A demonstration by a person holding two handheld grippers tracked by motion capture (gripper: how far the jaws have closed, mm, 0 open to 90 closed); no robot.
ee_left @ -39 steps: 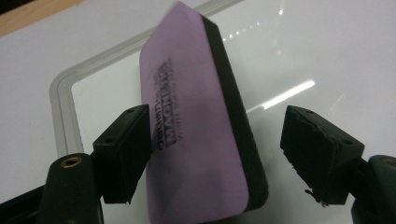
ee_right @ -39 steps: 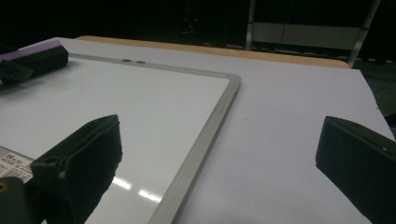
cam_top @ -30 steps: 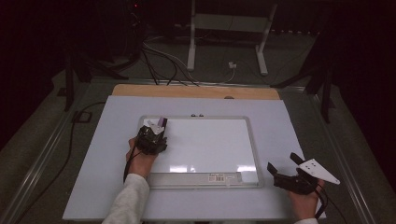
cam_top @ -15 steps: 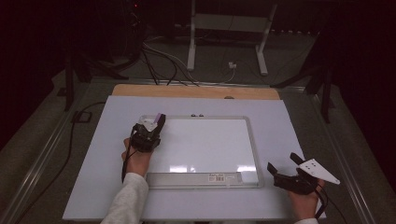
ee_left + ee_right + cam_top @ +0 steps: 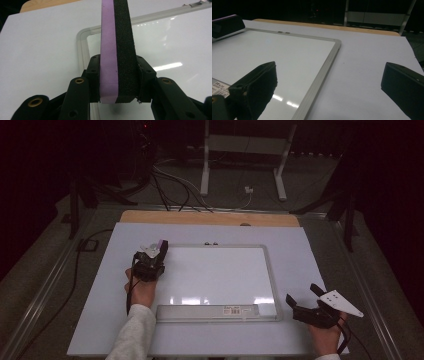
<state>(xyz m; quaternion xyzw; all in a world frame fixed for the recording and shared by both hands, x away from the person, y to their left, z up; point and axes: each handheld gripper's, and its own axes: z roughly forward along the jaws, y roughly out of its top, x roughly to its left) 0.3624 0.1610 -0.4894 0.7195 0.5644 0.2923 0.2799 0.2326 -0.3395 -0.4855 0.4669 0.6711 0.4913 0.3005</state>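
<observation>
A foam eraser (image 5: 117,50), purple on one side and black on the other, stands on edge between the jaws of my left gripper (image 5: 116,75), which is shut on it. From above, the left gripper (image 5: 154,258) holds the eraser (image 5: 161,246) over the top left corner of a whiteboard (image 5: 215,275) with a silver frame. The whiteboard (image 5: 175,45) looks blank and shiny. My right gripper (image 5: 301,293) rests open to the right of the board's front corner, nothing between its jaws. In the right gripper view the gripper (image 5: 329,70) faces the whiteboard (image 5: 269,55) and the distant eraser (image 5: 227,25).
The board lies on a white table top (image 5: 310,255) with a wooden strip (image 5: 210,218) along its far edge. A pen tray (image 5: 210,311) runs along the board's near edge. Cables and a metal stand (image 5: 240,165) sit on the dark floor behind.
The left hand has drifted slightly left at the board's top left corner, and the eraser now tilts up in its jaws. The right hand has stayed where it was.
</observation>
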